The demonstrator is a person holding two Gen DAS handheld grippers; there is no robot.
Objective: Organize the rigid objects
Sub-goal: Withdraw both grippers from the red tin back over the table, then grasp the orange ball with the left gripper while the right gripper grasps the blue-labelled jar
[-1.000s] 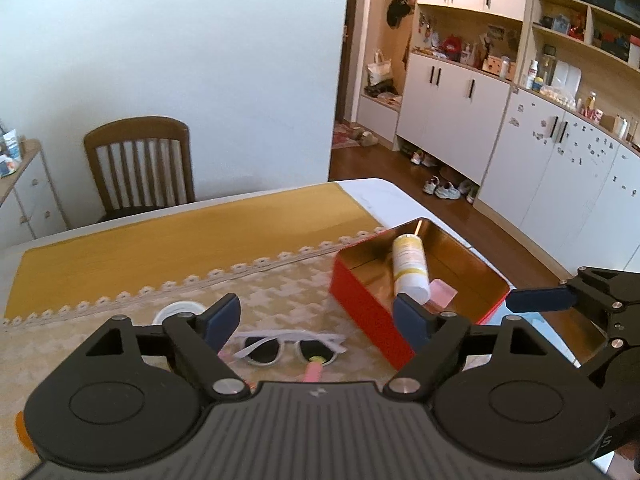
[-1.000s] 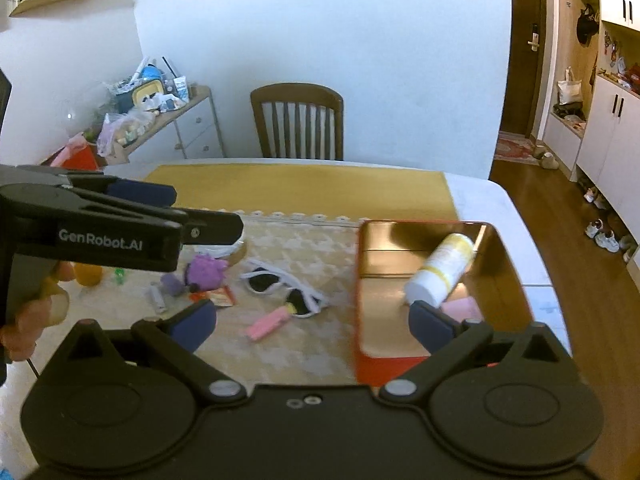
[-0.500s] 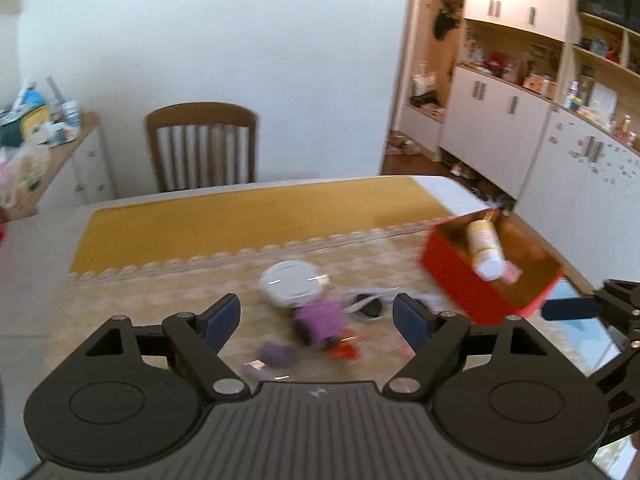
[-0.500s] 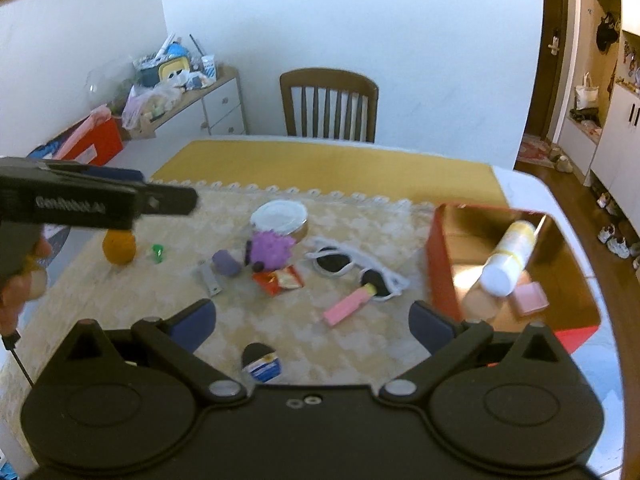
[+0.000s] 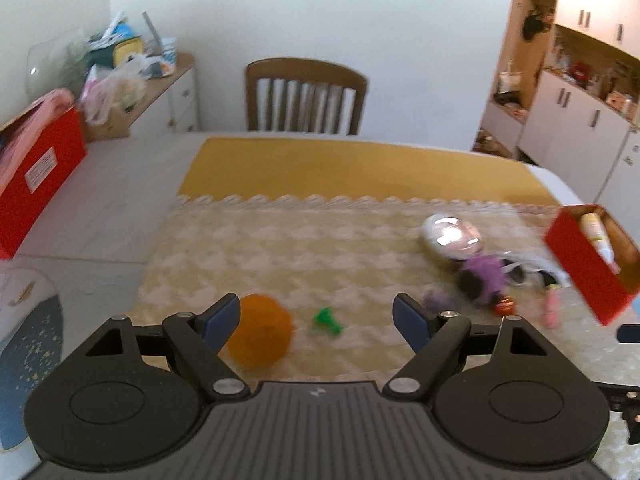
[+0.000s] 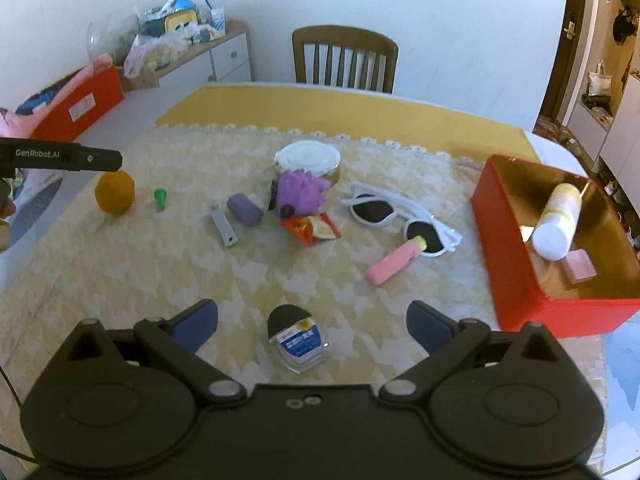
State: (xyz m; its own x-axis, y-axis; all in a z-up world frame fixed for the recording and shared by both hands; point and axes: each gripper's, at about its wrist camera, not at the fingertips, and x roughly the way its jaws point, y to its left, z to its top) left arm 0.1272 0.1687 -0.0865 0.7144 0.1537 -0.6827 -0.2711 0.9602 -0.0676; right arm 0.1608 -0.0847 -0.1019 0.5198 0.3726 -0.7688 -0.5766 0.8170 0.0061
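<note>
My pink tube point(image 6: 396, 262) lies pointing toward two o'clock; both my left gripper point(image 5: 316, 322) and right gripper point(image 6: 312, 320) gape wide, empty.

A table point(image 6: 552, 142) under a cream patterned cloth point(image 6: 160, 272) carries a red box point(image 6: 516, 256) at three o'clock, white sunglasses point(image 6: 400, 216) centrally, and an orange point(image 6: 115, 192) at nine o'clock.

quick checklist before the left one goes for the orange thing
1. Left hand-held gripper open, nothing between the pads: ok.
2. Orange ball lined up: not ok, it sits by the left pad, off centre.
3. Green piece clear of the ball: ok, apart.
4. Red box has room: ok, only a white bottle and pink block inside.
5. Right hand-held gripper out of the way: ok, over the small packet.
</note>
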